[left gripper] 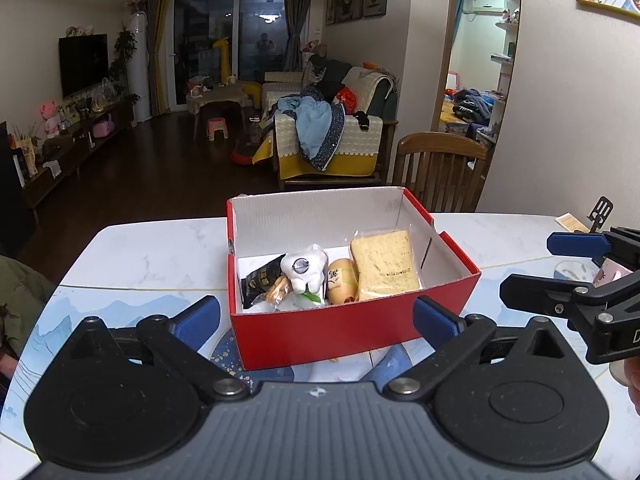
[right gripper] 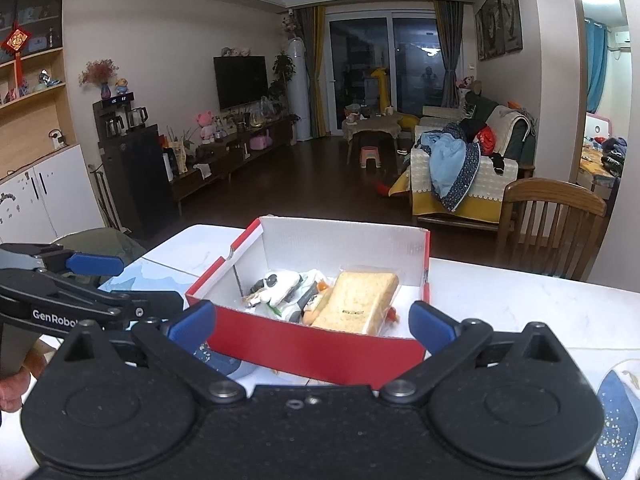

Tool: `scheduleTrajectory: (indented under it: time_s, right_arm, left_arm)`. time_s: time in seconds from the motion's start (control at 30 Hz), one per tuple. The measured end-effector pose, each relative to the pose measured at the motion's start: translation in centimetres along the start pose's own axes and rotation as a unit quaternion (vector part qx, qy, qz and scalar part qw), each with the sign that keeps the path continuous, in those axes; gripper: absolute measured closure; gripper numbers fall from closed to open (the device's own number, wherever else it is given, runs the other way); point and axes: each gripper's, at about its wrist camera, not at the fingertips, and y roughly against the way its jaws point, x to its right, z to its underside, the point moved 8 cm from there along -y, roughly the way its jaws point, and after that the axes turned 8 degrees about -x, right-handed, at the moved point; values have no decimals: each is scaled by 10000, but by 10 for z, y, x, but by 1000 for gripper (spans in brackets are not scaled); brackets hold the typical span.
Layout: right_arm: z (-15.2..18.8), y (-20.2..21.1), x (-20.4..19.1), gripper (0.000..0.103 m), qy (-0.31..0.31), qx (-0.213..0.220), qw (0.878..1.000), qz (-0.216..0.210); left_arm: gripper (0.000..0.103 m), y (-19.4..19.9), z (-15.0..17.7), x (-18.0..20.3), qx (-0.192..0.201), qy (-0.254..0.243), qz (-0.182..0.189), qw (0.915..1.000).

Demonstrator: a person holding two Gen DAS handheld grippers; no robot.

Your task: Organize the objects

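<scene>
Two hand-held grippers hang before an open red cardboard box with a white lining [left gripper: 352,320] on a white marble-patterned bench [left gripper: 160,256] at the edge of a living room. The left gripper [left gripper: 316,316] and the right gripper [right gripper: 312,322] both have their blue-padded jaws spread wide, with nothing between them. The pads stand on either side of the box's near wall in each wrist view, but no pad presses on it.

Inside the box lie the goods already gathered: a slice of pale bread in clear wrap [left gripper: 385,266] against the right wall, a tan egg-shaped packet [left gripper: 342,286] touching it, a white plush toy with a round silver tag [left gripper: 303,272] at centre and a black foil sachet [left gripper: 260,280] to the left.

By the look of it the sorting is near its end, and the step in hand seems to be backing clear of the box, or reaching for whatever remains. A cup with a pink side [left gripper: 596,274] and a small card [left gripper: 572,224] sit on the bench to the right, partly hidden behind the right gripper.

Doing it well probably means keeping both sets of jaws wide while withdrawing. The box looks light and would likely skid on the smooth bench if a pad caught its rim. With the grippers just beside each other, one hand should probably move at a time.
</scene>
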Motion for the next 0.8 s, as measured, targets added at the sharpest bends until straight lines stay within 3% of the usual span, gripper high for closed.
scheduleTrajectory:
  time_s: [0.53,0.8]
  right_arm:
    - [7,5,5,0,-136,5,9998,111]
    - [9,5,6,0,-176,-17,9997,149]
  left_arm:
    - [0,1,2,2,15,69,-145,9999]
    - [0,3,4,5,10,45,-42,10000]
